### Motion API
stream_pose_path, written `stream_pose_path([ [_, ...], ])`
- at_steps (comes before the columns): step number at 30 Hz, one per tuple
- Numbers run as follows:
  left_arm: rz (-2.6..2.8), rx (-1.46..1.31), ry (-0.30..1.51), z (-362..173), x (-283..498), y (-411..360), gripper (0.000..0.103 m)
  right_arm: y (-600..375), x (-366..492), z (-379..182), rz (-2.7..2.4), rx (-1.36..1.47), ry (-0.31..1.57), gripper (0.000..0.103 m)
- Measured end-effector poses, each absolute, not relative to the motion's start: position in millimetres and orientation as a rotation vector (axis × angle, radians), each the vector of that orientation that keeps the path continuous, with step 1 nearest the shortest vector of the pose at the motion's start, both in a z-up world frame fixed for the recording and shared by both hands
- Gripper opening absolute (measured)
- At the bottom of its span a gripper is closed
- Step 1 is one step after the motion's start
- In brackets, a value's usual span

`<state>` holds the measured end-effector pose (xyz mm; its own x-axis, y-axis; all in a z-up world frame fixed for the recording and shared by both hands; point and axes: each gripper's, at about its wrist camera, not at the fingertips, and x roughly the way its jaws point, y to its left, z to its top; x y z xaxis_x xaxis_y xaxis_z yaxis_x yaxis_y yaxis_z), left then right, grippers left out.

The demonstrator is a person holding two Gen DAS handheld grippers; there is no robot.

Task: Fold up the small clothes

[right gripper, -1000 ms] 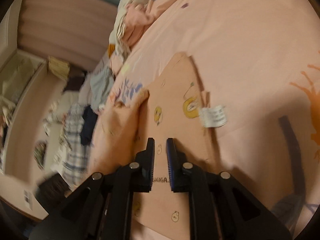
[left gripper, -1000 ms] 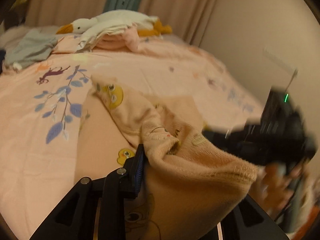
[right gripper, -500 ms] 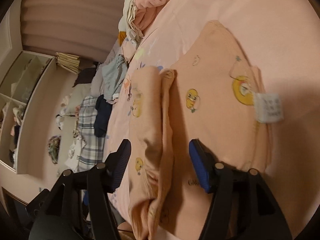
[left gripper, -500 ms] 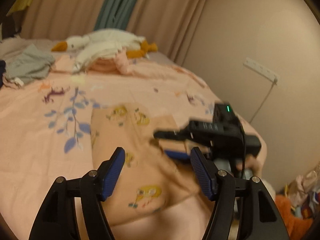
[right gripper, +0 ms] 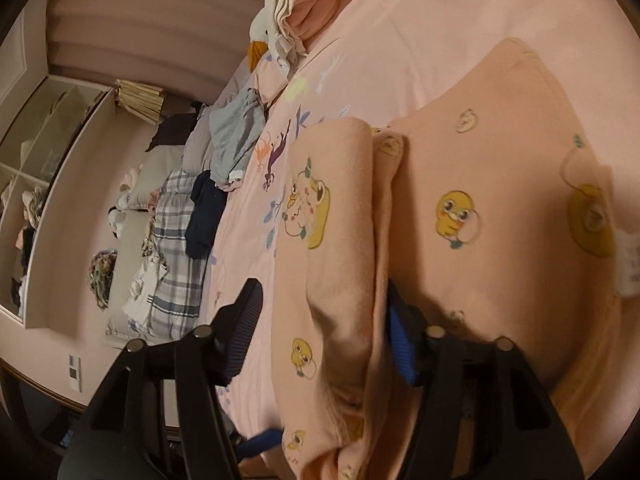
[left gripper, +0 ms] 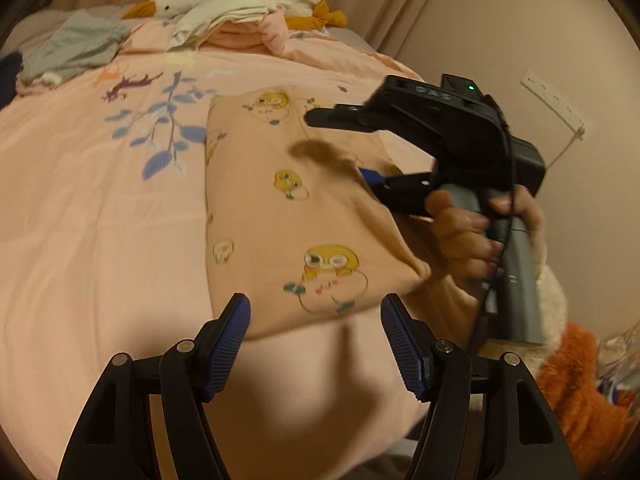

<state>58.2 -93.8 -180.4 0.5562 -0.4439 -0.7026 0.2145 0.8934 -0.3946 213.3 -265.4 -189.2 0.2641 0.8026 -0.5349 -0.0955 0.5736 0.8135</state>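
Observation:
A small peach garment with yellow duck prints lies on the pink bedspread, one side folded over the middle. My left gripper is open and empty, just short of its near hem. My right gripper shows in the left wrist view, open, with its jaws above and below the garment's right edge. In the right wrist view the garment fills the middle, and the folded flap lies between the open fingers of the right gripper. A white label shows at the right.
The pink bedspread has leaf prints. A plush goose and folded clothes lie at the far end, a grey garment at the far left. A wall with a power strip is right. Shelves stand beyond the bed.
My left gripper let go of the lifted garment fold, opened and drew back. The fold now lies flat over the garment. My right gripper opened and sits around the folded edge.

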Motion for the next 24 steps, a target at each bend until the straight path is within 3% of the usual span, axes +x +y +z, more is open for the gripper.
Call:
stream_pose_path([
  [3,-0.387,-0.365,0.98,-189.9,64.0,-87.9,0.066,-253.4,214.5,-191.4,0.708,0.695,1.14,0.021],
  [12,-0.397,-0.55,1.059,-204.6,76.4,-79.8,0.066,-250.3,216.3,-180.9,0.747,0.697,1.054,0.017],
  [24,-0.389,-0.446,1.039,-201.6,72.8,-98.6,0.066,-262.9,214.6,-153.1,0.816,0.757,0.922,0.016],
])
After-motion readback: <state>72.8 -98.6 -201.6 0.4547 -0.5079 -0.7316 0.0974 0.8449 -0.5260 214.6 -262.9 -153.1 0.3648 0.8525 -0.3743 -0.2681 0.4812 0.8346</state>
